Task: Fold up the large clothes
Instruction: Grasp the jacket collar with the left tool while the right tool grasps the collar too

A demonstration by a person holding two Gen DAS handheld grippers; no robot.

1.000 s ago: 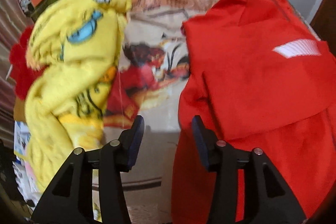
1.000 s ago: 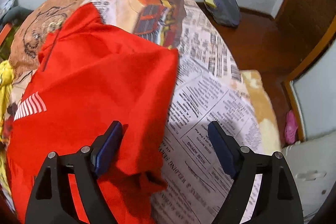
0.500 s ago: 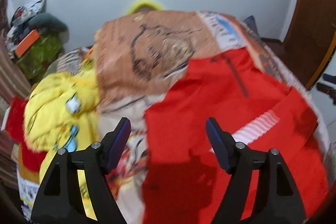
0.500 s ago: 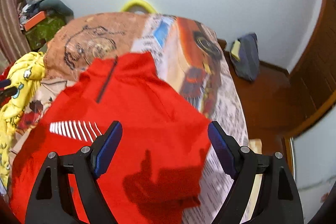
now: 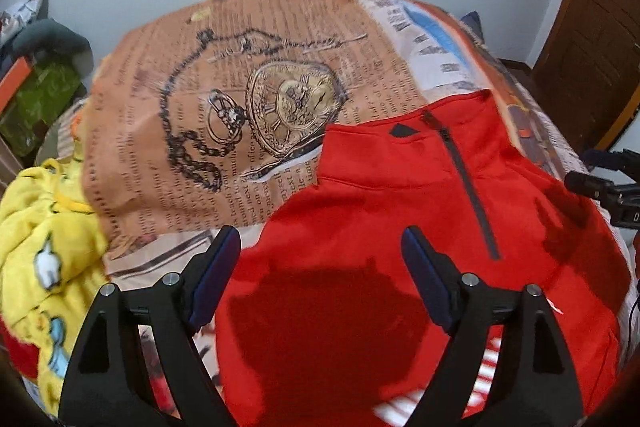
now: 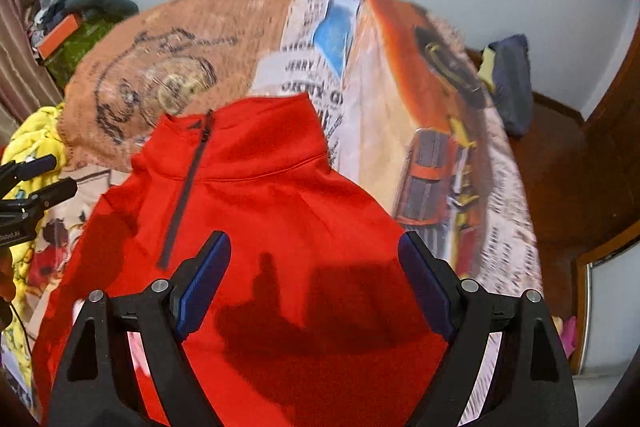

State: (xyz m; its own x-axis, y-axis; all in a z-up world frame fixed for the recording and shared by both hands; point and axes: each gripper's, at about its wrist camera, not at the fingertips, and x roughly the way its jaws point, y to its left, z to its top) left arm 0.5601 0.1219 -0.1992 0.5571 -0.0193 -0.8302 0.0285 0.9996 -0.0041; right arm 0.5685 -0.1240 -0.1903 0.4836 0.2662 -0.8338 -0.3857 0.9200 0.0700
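A red zip-neck pullover [image 5: 400,195] lies flat on the bed, collar toward the far wall, its dark zipper [image 5: 468,187] running down the chest. White stripes [image 5: 480,371] show near its lower right. My left gripper [image 5: 320,233] hovers over the pullover's left chest. Its jaws are opening, with nothing between them. My right gripper [image 6: 314,239] hovers over the right chest of the pullover [image 6: 280,195], jaws also opening wide, holding nothing. Each gripper shows at the edge of the other's view: the right gripper [image 5: 582,169] and the left gripper [image 6: 44,175].
The bed cover [image 5: 240,107] is printed with newspaper text and a pocket watch. A crumpled yellow blanket [image 5: 40,247] lies at the bed's left edge. Boxes and clutter [image 6: 68,27] are stacked far left. A dark bag [image 6: 512,83] sits on the wooden floor at the right.
Both grippers moved from the pullover's sides to over its chest, and the views swung up toward the collar and wall. The left jaws spread much wider.
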